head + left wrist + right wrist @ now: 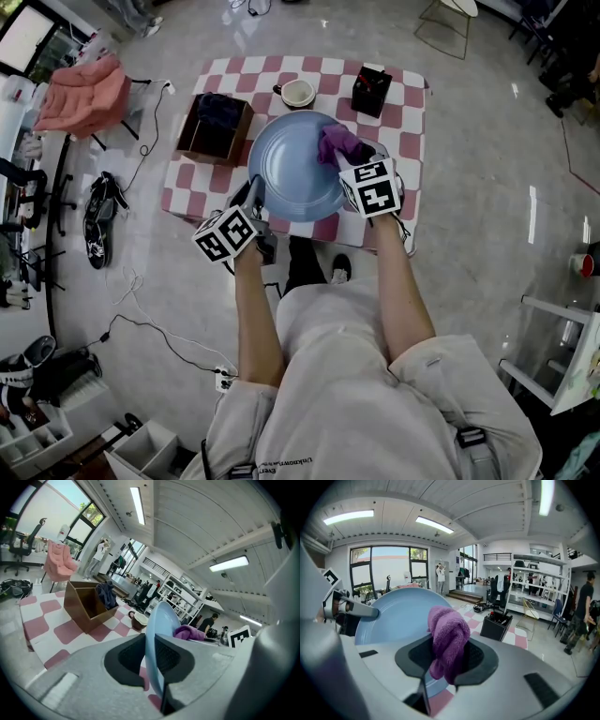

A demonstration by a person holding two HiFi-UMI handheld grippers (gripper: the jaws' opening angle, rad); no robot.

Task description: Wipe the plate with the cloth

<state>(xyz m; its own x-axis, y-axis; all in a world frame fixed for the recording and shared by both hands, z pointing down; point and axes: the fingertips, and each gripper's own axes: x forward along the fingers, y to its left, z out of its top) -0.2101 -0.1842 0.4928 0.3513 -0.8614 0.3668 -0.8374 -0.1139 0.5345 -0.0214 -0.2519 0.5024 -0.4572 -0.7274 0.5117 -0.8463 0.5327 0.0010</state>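
Closest to the camera in the head view is the person's lap in pale grey clothes; there's a line of small print at the bottom edge, too tiny to read. Both bare forearms reach up toward the middle of the frame. The left gripper (253, 194), lower left of centre, has its jaws clamped on the near rim of the round pale blue plate (291, 178). Its own view shows the rim edge-on, squeezed between the two dark pads (133, 656). The right gripper (352, 153) is just right of centre, jaws pinching a bunched purple knitted cloth (336, 142) that's pressed against the upper right part of the plate's face. The only "labels" on either gripper are black-and-white square markers on the cubes, no words. The plate sits over the middle of the table with the pink and white checked cover (412, 122); can't tell if it's actually resting on it. Behind it, top of the table: a brown open box (214, 131) with dark blue fabric inside on the left, a white-lined mug (298, 93) in the centre, and a small black box (371, 91) on the right.
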